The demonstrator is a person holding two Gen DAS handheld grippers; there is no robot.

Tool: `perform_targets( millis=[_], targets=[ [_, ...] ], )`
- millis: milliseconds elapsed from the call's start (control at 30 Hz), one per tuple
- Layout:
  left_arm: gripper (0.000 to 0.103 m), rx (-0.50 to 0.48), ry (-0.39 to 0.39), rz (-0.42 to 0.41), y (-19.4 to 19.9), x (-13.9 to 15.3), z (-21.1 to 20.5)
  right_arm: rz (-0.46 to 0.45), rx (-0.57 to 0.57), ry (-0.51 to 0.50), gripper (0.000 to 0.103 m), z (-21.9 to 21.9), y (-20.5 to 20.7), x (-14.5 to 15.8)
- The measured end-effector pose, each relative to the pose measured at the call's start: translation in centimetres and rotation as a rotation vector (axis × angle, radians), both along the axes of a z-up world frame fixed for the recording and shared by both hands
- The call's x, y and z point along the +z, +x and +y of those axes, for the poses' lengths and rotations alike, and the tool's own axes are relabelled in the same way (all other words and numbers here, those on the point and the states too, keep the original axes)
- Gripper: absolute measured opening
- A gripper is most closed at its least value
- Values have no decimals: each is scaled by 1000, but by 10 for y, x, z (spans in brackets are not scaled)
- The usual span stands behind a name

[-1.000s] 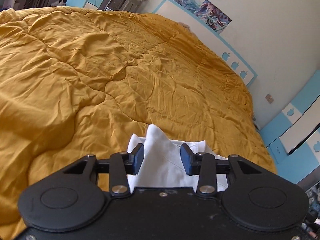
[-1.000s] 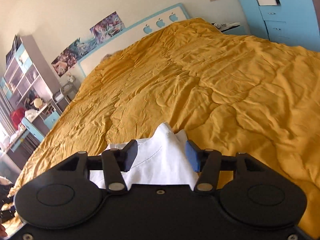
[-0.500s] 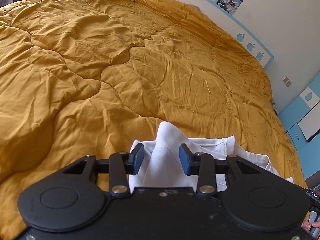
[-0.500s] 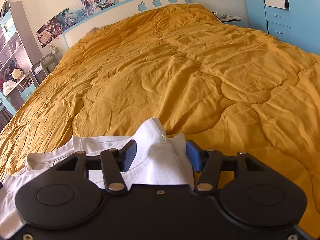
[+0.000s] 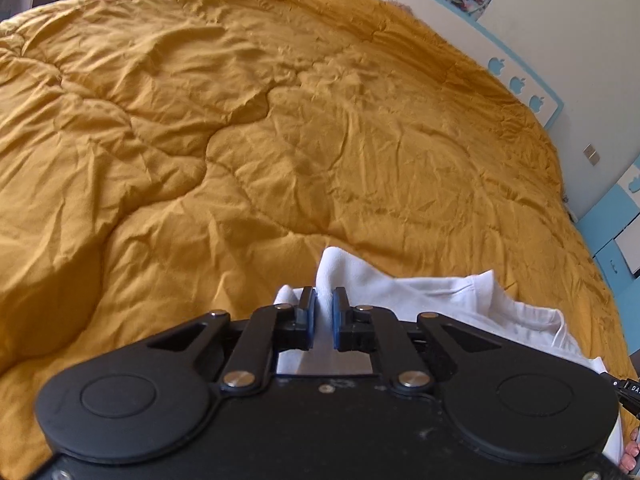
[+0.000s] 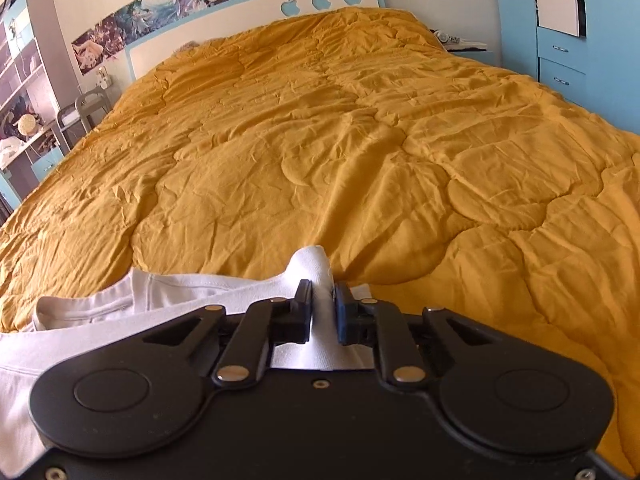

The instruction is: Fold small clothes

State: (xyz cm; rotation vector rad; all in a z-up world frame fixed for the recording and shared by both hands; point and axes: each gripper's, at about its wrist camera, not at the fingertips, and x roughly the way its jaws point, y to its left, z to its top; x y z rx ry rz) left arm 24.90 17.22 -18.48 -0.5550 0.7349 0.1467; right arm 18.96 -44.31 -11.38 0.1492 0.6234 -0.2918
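On the yellow quilt (image 5: 280,152), both grippers, left (image 5: 324,312) and right (image 6: 322,308), were closing on the white shirt (image 6: 132,304), pinching thin corners that might slip if tugged.

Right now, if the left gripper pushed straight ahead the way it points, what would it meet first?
The left gripper, closing on a peak of the white garment, would probably meet the mustard quilt just beyond that peak; depth is unclear.

Both tongs angle downward, the left tongs (image 5: 324,300) with jaws closing on a pinched ridge of white cloth (image 5: 440,292), the right tongs (image 6: 322,296) clamped tight on another ridge of it.
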Motion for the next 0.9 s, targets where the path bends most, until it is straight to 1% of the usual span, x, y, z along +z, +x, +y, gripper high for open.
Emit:
perform_targets(
  millis=[67, 133, 167, 200, 233, 267, 300, 333, 400, 433, 533, 567, 633, 667, 700, 767, 867, 900],
  targets=[
    [10, -13, -16, 26, 5, -9, 3, 14, -8, 10, 13, -2, 2, -5],
    [11, -21, -28, 28, 6, -6, 6, 4, -7, 24, 15, -4, -1, -3],
    [12, -25, -30, 18, 4, -2, 7, -7, 0, 36, 18, -5, -4, 1],
    [14, -30, -32, 1, 0, 3, 9, -16, 4, 49, 26, -6, -9, 6],
    [18, -32, -33, -14, -7, 10, 10, -33, 7, 64, 29, -6, -18, 14],
    [24, -33, -29, -28, -14, 17, 10, -50, 22, 85, 29, -7, -27, 20],
    [28, -38, -30, -53, -29, 26, 11, -66, 44, 119, 33, -9, -40, 28],
    [34, -43, -39, -70, -41, 32, 12, -83, 63, 157, 42, -11, -58, 35],
    [38, -42, -71, -106, -83, 43, 15, -106, 100, 209, 49, -17, -97, 46],
    [43, -40, -84, -109, -100, 45, 17, -106, 120, 225, 49, -20, -117, 49],
    [44, -20, -137, -83, -162, 45, 26, -75, 149, 258, 49, -31, -170, 50],
    [44, -7, -163, -67, -178, 42, 30, -54, 154, 270, 49, -34, -182, 48],
    [45, 17, -251, -45, -206, 35, 38, -19, 163, 274, 50, -36, -199, 42],
    [45, 23, -282, -39, -215, 32, 40, -1, 163, 268, 50, -37, -204, 37],
    [45, 22, -294, -37, -223, 30, 40, 13, 161, 268, 52, -37, -206, 34],
    [46, -3, -282, -44, -232, 28, 34, 25, 150, 284, 52, -39, -207, 25],
    [46, -37, -282, -35, -232, 25, 25, 33, 162, 303, 52, -39, -205, 16],
    [46, -42, -277, -34, -230, 24, 22, 39, 172, 307, 50, -38, -204, 13]
  ],
)
